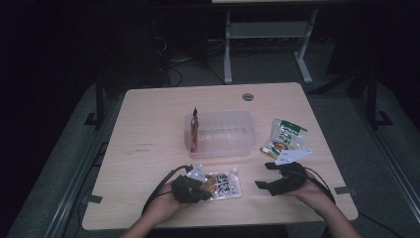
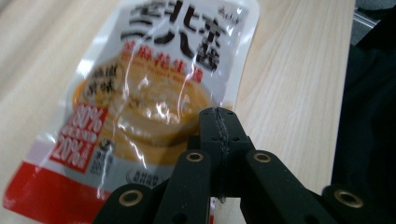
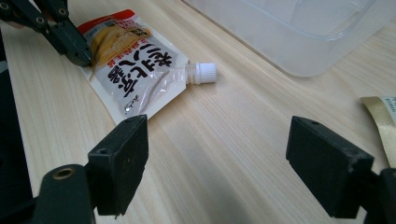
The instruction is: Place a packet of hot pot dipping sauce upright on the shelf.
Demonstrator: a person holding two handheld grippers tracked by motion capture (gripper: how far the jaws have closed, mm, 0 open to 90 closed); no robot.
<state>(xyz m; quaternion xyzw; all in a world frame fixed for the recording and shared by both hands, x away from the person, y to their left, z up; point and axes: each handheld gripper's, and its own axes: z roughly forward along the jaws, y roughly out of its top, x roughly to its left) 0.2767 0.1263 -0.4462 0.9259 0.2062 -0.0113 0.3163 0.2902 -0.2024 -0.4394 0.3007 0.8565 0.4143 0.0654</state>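
A white and orange sauce pouch (image 1: 225,186) with a white screw cap (image 3: 205,73) lies flat near the table's front edge. My left gripper (image 1: 210,186) is shut, its tips pinched on the side edge of the pouch (image 2: 149,93). Seen from the right gripper view, those tips (image 3: 84,58) touch the pouch (image 3: 135,70) at its far-left edge. My right gripper (image 1: 265,175) hovers to the right of the pouch. It is open wide (image 3: 233,154), with only bare wood between its pads.
A clear plastic container (image 1: 247,144) stands mid-table, with a thin red-brown packet (image 1: 194,130) upright against its left wall. A green and white packet (image 1: 286,136) lies to the right of it. The container's wall (image 3: 299,37) is just ahead of my right gripper.
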